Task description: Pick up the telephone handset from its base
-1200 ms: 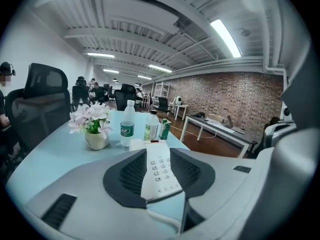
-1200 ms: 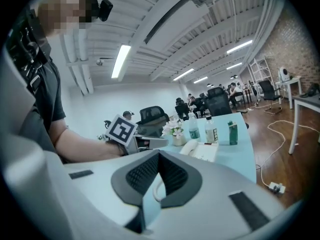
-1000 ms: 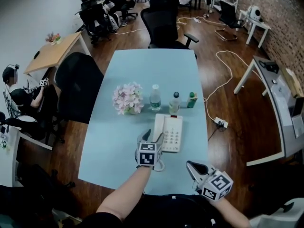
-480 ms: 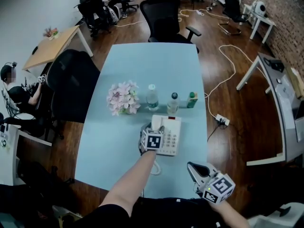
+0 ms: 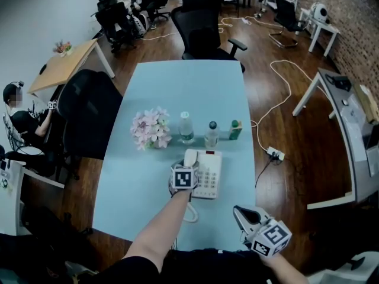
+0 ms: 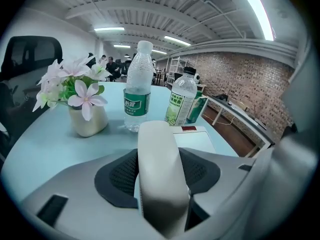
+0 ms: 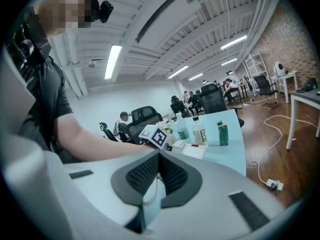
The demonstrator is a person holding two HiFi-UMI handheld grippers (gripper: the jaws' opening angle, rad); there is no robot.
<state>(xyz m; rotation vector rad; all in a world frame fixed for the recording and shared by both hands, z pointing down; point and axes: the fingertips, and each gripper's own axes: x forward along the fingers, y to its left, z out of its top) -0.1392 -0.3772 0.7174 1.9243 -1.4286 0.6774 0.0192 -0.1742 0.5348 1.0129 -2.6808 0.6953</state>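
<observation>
A white telephone base (image 5: pixel 208 175) sits on the light blue table (image 5: pixel 189 87), near its front edge. Its handset (image 6: pixel 159 174) lies in the cradle on the base's left side. My left gripper (image 5: pixel 188 164) has come down over the handset, one jaw on each side. The jaws are closing, and a thin sliver of table still shows between the left pad (image 6: pixel 117 176) and the handset. The handset's far end (image 5: pixel 190 156) sticks out beyond the fingertips. My right gripper (image 5: pixel 238 209) hangs at the table's front right edge, shut and holding nothing.
A coiled cord (image 5: pixel 190 212) trails from the phone toward the front edge. Behind the phone stand a flower pot (image 5: pixel 148 130), two water bottles (image 5: pixel 186 127) (image 5: pixel 211 134) and a green carton (image 5: pixel 235 129). Black office chairs (image 5: pixel 89 108) stand at the table's left and far end.
My left gripper has moved forward and down from the phone's near corner until its jaws straddle the handset. The right gripper has hardly moved.
</observation>
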